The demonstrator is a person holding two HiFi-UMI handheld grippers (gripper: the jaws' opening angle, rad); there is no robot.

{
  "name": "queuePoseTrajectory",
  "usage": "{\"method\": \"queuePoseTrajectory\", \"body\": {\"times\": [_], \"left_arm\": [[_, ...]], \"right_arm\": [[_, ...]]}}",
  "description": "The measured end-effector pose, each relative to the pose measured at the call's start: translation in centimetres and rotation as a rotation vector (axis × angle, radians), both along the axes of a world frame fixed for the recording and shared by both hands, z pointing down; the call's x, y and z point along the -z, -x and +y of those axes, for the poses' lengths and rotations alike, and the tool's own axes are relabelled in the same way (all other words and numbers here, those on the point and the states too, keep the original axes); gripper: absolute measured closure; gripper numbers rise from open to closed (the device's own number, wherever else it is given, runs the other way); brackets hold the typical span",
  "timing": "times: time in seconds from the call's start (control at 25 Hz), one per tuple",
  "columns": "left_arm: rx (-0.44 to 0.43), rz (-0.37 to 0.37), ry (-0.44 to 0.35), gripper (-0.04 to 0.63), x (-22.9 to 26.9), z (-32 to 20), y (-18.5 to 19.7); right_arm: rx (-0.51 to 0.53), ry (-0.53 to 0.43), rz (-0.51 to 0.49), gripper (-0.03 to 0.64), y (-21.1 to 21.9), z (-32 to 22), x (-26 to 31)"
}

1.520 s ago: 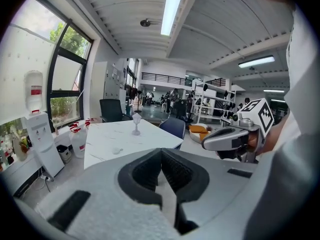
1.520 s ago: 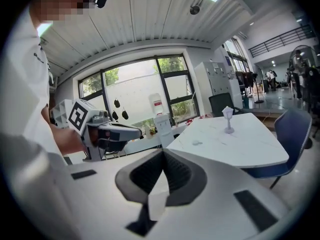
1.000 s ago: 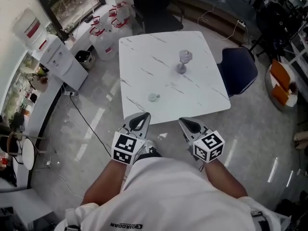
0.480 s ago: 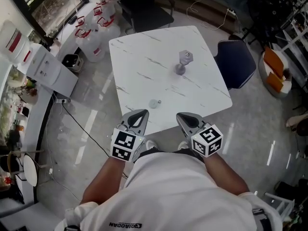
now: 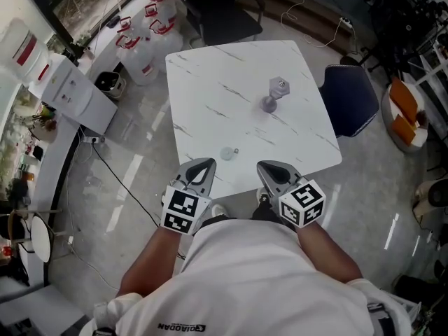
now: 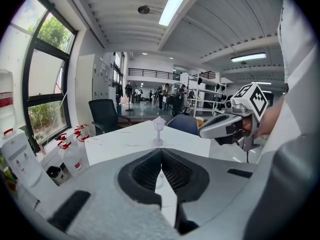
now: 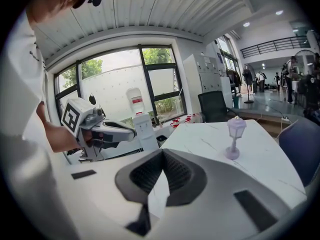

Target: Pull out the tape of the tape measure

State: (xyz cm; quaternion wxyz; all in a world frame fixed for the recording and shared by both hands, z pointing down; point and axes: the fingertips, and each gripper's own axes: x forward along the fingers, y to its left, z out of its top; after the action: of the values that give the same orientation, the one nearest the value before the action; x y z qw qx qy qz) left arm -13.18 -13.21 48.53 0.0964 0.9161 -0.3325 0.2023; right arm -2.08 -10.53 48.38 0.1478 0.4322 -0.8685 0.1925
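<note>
Nothing of the task is judged to be done. On the white marble table (image 5: pixel 210 75) a small round pale thing, taken to be the tape measure (image 5: pixel 226 152), lies untouched near the 6 o'clock edge, with no tape seen drawn out. The left gripper (image 5: pixel 203 165) and the right gripper (image 5: pixel 269 166) are held side by side just short of that edge, both clenched on nothing, the jaw tips meeting in each gripper view. The tape measure is found at about 1 o'clock of the left gripper and 11 o'clock of the right. Everything is left to be done: the case is to be reached and steadied by one gripper, and the tape end caught and drawn away by the other. A glossy grey floor (image 5: pixel 140 173) is seen around the table. A black chair (image 5: pixel 224 16) is set at 12 o'clock, a blue chair (image 5: pixel 350 100) at 3 o'clock, a white water dispenser (image 5: pixel 73 89) at 9 o'clock and water bottles (image 5: pixel 143 54) at 10 o'clock. The tabletop is otherwise occupied only by a small lilac lamp ornament (image 5: pixel 276 93), upright at 1 o'clock of the tape measure, well apart from it.
</note>
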Motion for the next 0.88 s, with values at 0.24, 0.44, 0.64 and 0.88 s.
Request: {"method": "queuePoseTrajectory", "body": {"times": [0.24,0.44,0.64,0.88], "left_arm": [[0.074,-0.026,-0.020,0.588,0.0,-1.7,0.4],[0.120,-0.040,-0.045,0.588,0.9,-3.2,-0.4],[0.163,-0.066,-0.069,0.586,1.3,-4.2,-1.7],[0.169,-0.109,-0.088,0.574,1.2,-5.0,-3.5]], "right_arm": [[0.060,-0.022,-0.002,0.612,-0.5,-2.3,0.7],[0.112,-0.037,0.000,0.612,-1.5,-3.6,1.2],[0.138,-0.042,-0.012,0.611,-2.9,-5.0,1.4],[0.149,-0.050,-0.021,0.611,-4.6,-6.0,1.3]]}}
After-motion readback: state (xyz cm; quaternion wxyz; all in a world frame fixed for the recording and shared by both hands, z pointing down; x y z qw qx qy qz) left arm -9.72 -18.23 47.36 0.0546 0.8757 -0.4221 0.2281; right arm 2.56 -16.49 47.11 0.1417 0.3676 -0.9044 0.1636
